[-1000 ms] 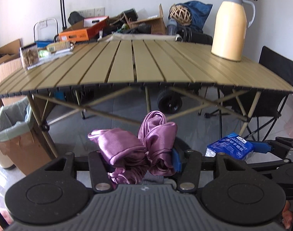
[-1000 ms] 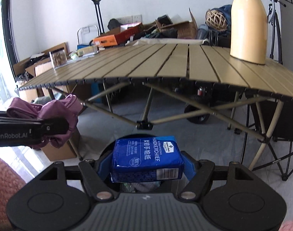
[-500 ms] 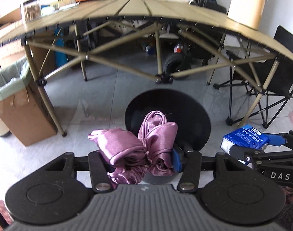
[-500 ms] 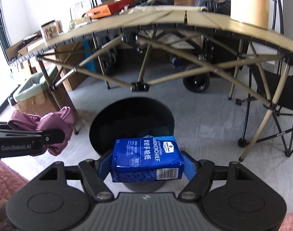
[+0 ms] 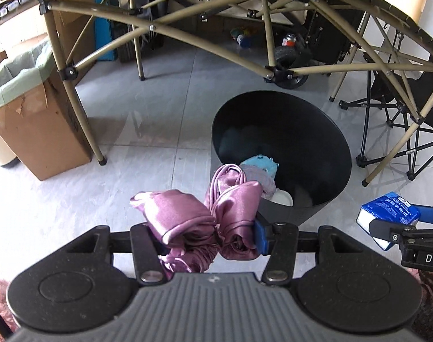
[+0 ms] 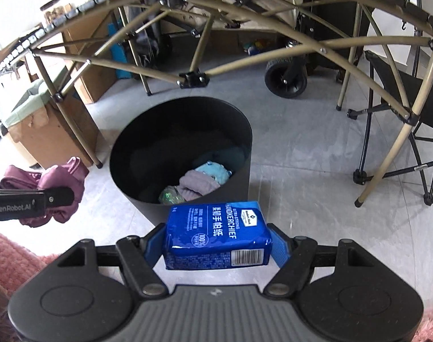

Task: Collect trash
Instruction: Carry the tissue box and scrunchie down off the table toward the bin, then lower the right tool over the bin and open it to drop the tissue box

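A: Left wrist view first. What is in your left tongs (image 5: 208, 235)?

B: A crumpled purple satin cloth (image 5: 199, 222), clenched between my fingers. It bulges up above them and hangs just at the near rim of the black trash bin (image 5: 324, 154).

A: And the right tongs (image 6: 218, 242)?

B: They grip a blue tissue pack (image 6: 216, 233) by its two ends, printed face up. It sits just short of the bin's near edge, above the grey tiled floor (image 6: 302, 171).

A: What lies in the bin?

B: A light blue item (image 6: 213, 171), a pale purple cloth (image 6: 198, 185) and something shiny green (image 6: 171, 195) at the bottom.

A: Around it?

B: The folding table's frame (image 5: 165, 31) arches overhead, a lined cardboard box (image 5: 34, 119) stands to my left, and a black folding chair (image 6: 404, 114) to my right.
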A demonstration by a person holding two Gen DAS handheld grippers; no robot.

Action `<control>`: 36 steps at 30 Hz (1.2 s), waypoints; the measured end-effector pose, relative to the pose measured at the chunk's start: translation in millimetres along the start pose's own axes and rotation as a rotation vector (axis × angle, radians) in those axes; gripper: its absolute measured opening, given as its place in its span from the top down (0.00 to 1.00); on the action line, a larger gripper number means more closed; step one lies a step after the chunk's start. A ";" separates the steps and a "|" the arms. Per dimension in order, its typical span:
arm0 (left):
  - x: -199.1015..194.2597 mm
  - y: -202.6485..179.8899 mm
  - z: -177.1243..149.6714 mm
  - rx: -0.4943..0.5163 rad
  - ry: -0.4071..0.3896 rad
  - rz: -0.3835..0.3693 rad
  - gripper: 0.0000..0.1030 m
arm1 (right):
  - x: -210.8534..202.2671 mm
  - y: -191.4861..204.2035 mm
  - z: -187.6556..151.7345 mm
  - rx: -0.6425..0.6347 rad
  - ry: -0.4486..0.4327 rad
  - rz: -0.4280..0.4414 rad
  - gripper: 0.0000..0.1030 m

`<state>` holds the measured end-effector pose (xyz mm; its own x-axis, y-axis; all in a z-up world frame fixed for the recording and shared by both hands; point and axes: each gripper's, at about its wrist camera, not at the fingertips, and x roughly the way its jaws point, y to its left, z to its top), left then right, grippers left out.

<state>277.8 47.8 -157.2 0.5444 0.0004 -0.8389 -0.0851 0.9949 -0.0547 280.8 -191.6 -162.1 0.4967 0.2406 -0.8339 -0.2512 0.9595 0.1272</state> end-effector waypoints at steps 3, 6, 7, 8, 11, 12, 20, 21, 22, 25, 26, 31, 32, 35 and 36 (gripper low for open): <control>6.0 0.5 0.9 -0.003 0.015 0.000 0.49 | 3.3 -0.6 0.3 0.000 0.007 -0.005 0.30; 9.8 -0.8 1.2 0.000 0.029 -0.001 0.49 | 6.5 -1.5 0.5 0.001 0.016 -0.010 0.30; 10.4 -1.0 1.4 0.000 0.031 -0.001 0.49 | 7.3 -1.5 0.6 0.001 0.018 -0.011 0.30; 11.4 -0.9 1.8 0.000 0.033 -0.002 0.49 | 7.9 -2.1 0.4 0.001 0.019 -0.011 0.30; 13.4 -0.4 2.2 -0.006 0.040 0.001 0.49 | 8.6 -2.3 0.9 0.002 0.020 -0.010 0.30; 14.5 0.3 2.7 -0.009 0.043 0.002 0.49 | 8.9 -2.3 1.2 0.003 0.020 -0.009 0.30; 21.7 7.6 6.8 -0.038 0.059 0.019 0.49 | 3.8 6.0 12.9 -0.010 -0.017 0.007 0.30; 22.8 9.2 7.4 -0.042 0.061 0.021 0.49 | 3.7 7.4 15.7 -0.014 -0.022 0.010 0.30; 24.0 10.9 8.1 -0.047 0.063 0.024 0.49 | 3.9 9.2 18.3 -0.017 -0.026 0.012 0.30; 27.6 15.0 9.6 -0.061 0.069 0.033 0.49 | 6.6 15.9 27.3 -0.027 -0.034 0.018 0.30; 28.6 17.1 9.8 -0.065 0.071 0.035 0.49 | 7.9 18.0 30.3 -0.030 -0.035 0.020 0.30; 33.5 26.5 10.4 -0.085 0.078 0.043 0.49 | 18.4 28.7 46.4 -0.048 -0.035 0.026 0.30; 34.3 28.2 10.5 -0.090 0.079 0.045 0.49 | 21.1 30.6 49.5 -0.052 -0.033 0.026 0.30; 35.5 33.3 10.3 -0.101 0.082 0.050 0.49 | 29.1 36.6 58.5 -0.057 -0.024 0.026 0.30; 36.5 35.2 11.3 -0.106 0.084 0.050 0.49 | 31.8 38.6 61.6 -0.059 -0.022 0.025 0.30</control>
<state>304.1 84.0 -183.6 0.4659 0.0370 -0.8841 -0.2001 0.9776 -0.0646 338.1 -137.8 -150.6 0.5073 0.2680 -0.8190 -0.3121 0.9430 0.1152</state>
